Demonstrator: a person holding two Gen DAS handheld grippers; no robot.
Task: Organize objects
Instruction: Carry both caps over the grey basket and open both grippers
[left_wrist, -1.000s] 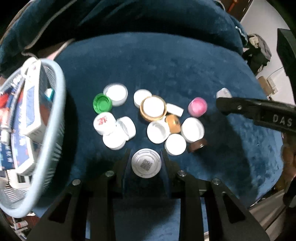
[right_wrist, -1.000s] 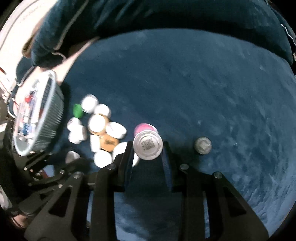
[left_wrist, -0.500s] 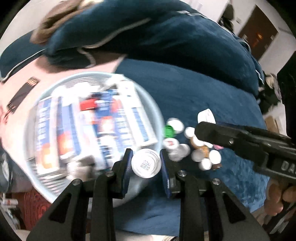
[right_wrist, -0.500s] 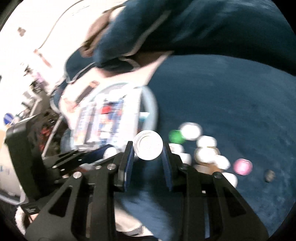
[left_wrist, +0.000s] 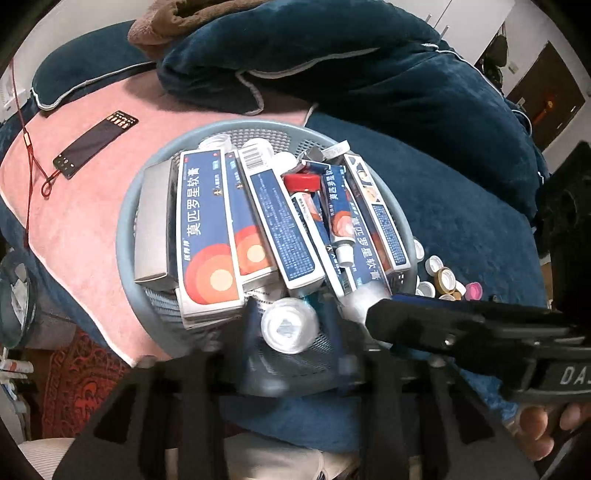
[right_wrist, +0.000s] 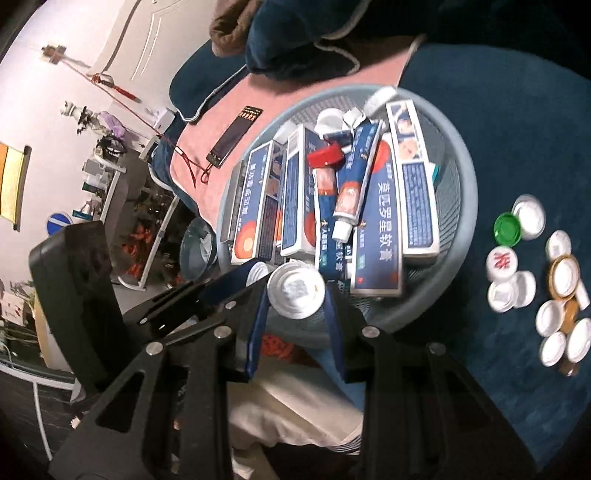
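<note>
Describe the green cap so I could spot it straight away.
Find the round blue basket full of ointment boxes. On the dark blue cover to its right lies a cluster of bottle caps; the green cap lies nearest the basket, the only green one among white and gold.

A bed with a dark blue plush cover carries everything. A pale blue mesh basket sits on it. At 3 o'clock from the basket lies a cluster of bottle caps. At 10 o'clock lies a pink towel, bearing a black strip.
</note>
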